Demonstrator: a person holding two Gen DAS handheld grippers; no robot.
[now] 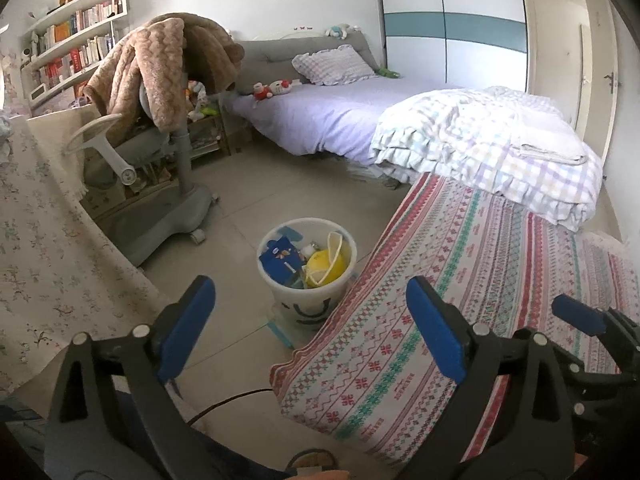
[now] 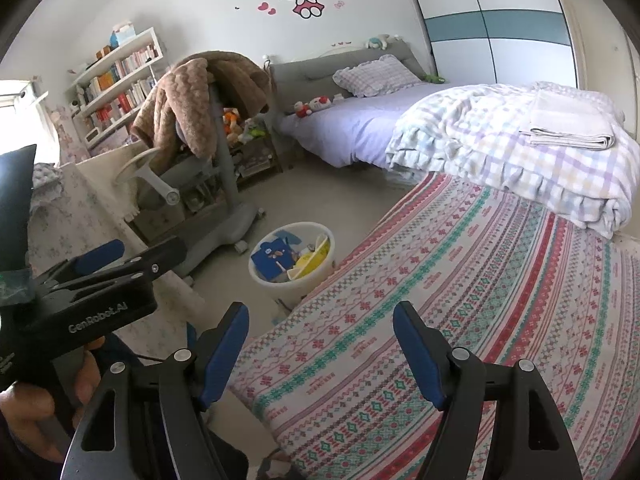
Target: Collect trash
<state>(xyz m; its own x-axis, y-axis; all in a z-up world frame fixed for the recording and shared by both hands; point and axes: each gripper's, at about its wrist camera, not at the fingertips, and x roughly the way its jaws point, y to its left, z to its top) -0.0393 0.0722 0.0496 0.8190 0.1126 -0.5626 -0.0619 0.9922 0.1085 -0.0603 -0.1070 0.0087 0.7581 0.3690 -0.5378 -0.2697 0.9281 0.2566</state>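
Looking down at the white bin on the floor, we are holding both grippers up high, well apart from it. The left gripper is spread wide and has nothing in it. The right gripper is also spread wide and is holding nothing.

The bin is sitting just beside the corner of the striped blanket, and the gray chair is on the bin's other side. Inside the bin we are seeing a blue wrapper and something yellow. So some trash is already in there, we think.

We are not seeing any loose trash on the blanket or on the floor near the bin. A thin blue strip is lying on the floor by the bin's foot, but we cannot tell if it is trash.

To do this step well, we are thinking we should look around slowly first. We should keep the fingers wide until they are around a piece, then squeeze gently. We should carry it right over the bin's rim before letting go, so it does not land on the blanket.
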